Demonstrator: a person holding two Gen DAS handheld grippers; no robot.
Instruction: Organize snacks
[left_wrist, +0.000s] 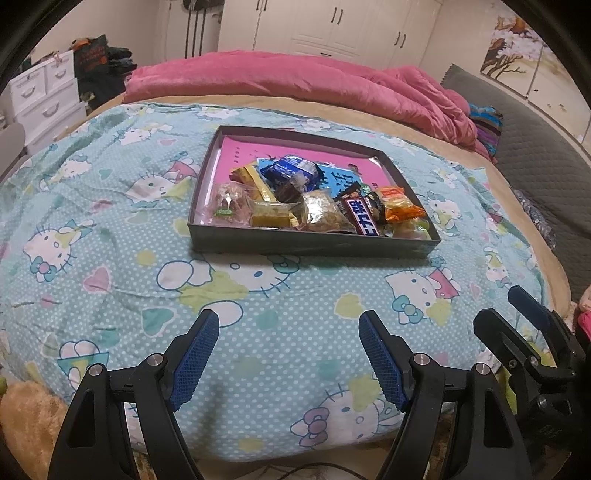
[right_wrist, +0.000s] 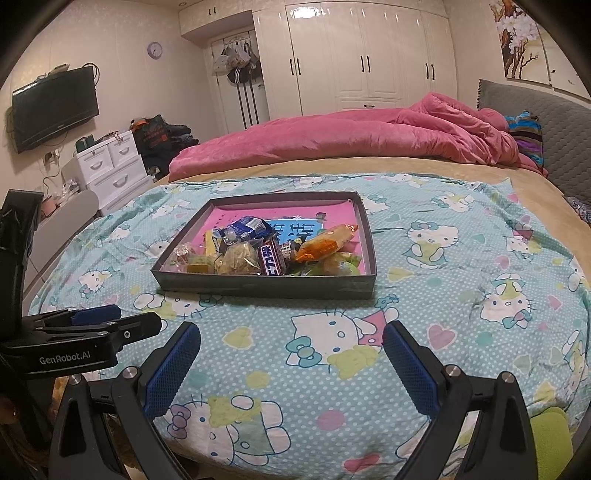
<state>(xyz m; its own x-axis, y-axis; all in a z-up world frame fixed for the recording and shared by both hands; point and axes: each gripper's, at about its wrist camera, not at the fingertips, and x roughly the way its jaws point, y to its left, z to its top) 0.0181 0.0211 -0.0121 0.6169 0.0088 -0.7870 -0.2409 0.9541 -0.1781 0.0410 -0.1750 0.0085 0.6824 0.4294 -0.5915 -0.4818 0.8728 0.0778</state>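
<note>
A shallow dark grey box (left_wrist: 295, 242) with a pink floor stands on a light blue cartoon-cat sheet (left_wrist: 110, 229) on a bed. Several wrapped snacks lie piled in its near half: an orange packet (left_wrist: 400, 206), a dark chocolate bar (left_wrist: 360, 214), a blue packet (left_wrist: 291, 166), gold wrappers (left_wrist: 269, 216). The box shows in the right wrist view too (right_wrist: 266, 288), with the orange packet (right_wrist: 327, 240). My left gripper (left_wrist: 288, 325) is open and empty, well short of the box. My right gripper (right_wrist: 291, 334) is open and empty, also short of it.
A pink duvet (left_wrist: 295, 81) is heaped behind the box, against a grey headboard (right_wrist: 546, 122). White drawers (right_wrist: 110, 166) and a wall TV (right_wrist: 55, 107) stand left of the bed. The other gripper shows at each view's edge (left_wrist: 532, 339) (right_wrist: 74, 339).
</note>
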